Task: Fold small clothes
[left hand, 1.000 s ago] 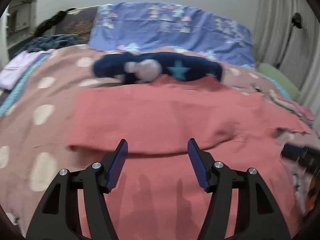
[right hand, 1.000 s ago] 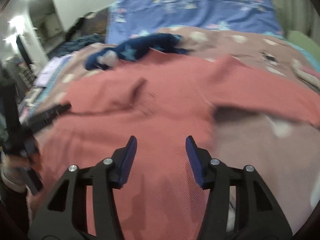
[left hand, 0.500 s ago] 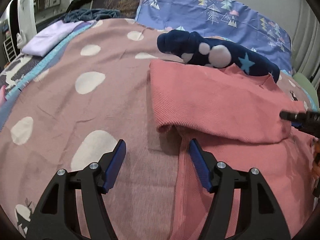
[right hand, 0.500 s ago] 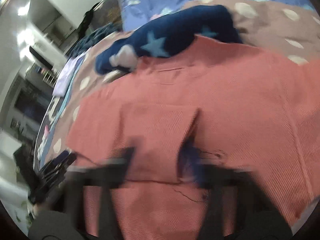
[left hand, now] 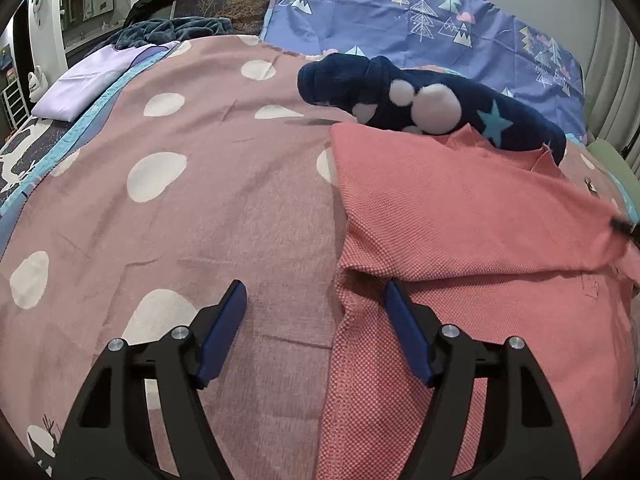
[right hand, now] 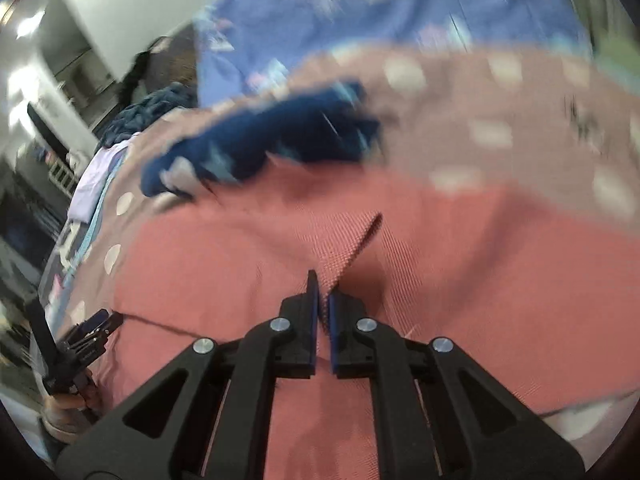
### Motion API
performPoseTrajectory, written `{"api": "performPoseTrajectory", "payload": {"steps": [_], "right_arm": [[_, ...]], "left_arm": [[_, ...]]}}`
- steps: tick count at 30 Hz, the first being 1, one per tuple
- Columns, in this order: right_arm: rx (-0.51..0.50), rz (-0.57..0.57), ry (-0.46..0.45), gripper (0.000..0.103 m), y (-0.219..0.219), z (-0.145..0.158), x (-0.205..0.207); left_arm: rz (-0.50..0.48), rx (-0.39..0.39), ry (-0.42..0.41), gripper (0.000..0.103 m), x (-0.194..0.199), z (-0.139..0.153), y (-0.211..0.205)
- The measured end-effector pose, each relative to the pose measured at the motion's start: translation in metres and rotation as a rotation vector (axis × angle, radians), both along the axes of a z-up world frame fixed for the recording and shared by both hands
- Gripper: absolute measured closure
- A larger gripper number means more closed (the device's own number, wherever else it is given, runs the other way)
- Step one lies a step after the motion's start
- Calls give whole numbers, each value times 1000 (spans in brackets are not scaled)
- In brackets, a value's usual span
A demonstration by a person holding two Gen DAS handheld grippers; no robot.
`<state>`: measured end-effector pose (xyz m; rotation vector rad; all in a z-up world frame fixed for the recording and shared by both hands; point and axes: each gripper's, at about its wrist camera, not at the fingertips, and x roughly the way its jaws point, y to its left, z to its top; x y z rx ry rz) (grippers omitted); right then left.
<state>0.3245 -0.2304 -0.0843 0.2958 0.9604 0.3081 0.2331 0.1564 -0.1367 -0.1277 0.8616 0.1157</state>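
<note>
A salmon-pink knit garment (left hand: 460, 224) lies on the bed with its left sleeve folded in over the body. My left gripper (left hand: 314, 312) is open and empty, low over the garment's left edge, one finger over the bedspread and one over the cloth. In the blurred right wrist view my right gripper (right hand: 323, 298) is shut on a raised fold of the pink garment (right hand: 240, 264), lifting a crease. The left gripper (right hand: 86, 330) shows at the lower left there.
A navy fleece garment (left hand: 424, 100) with stars and white pompoms lies just beyond the pink one, touching its collar. The pink dotted bedspread (left hand: 180, 200) spreads left. A blue patterned pillow (left hand: 420, 24) and a lilac folded cloth (left hand: 92, 80) are at the back.
My right gripper closed on a fold of the pink garment. My left gripper shifted left to the garment's edge and stayed open.
</note>
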Motion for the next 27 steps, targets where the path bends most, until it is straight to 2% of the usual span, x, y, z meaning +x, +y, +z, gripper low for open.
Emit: {"api": "performPoseTrajectory", "payload": {"steps": [3, 5, 7, 11, 15, 18, 21, 25, 27], "right_arm": [[47, -74, 28, 78, -12, -20, -2], [83, -96, 28, 77, -16, -18, -4], [55, -137, -17, 66, -17, -3, -9], [-30, -126, -160, 62, -2, 34, -15], [-33, -5, -168, 61, 32, 51, -9], [-53, 166, -139, 60, 92, 56, 4], [-103, 289, -143, 60, 151, 56, 10], [-128, 453, -83, 61, 246, 38, 24], [-148, 480, -31, 61, 279, 25, 31]], "left_arm": [[5, -7, 4, 31, 0, -1, 2], [12, -12, -1, 33, 0, 0, 3], [15, -19, -10, 40, 0, 2, 4], [10, -55, -33, 49, 1, 6, 4], [5, -133, -67, 58, 3, 6, 7], [6, -198, -64, 68, 4, -4, 12], [1, -269, -93, 82, 0, -5, 20], [-19, -306, -108, 89, -1, -5, 20], [-22, -316, -114, 89, -2, -5, 21]]}}
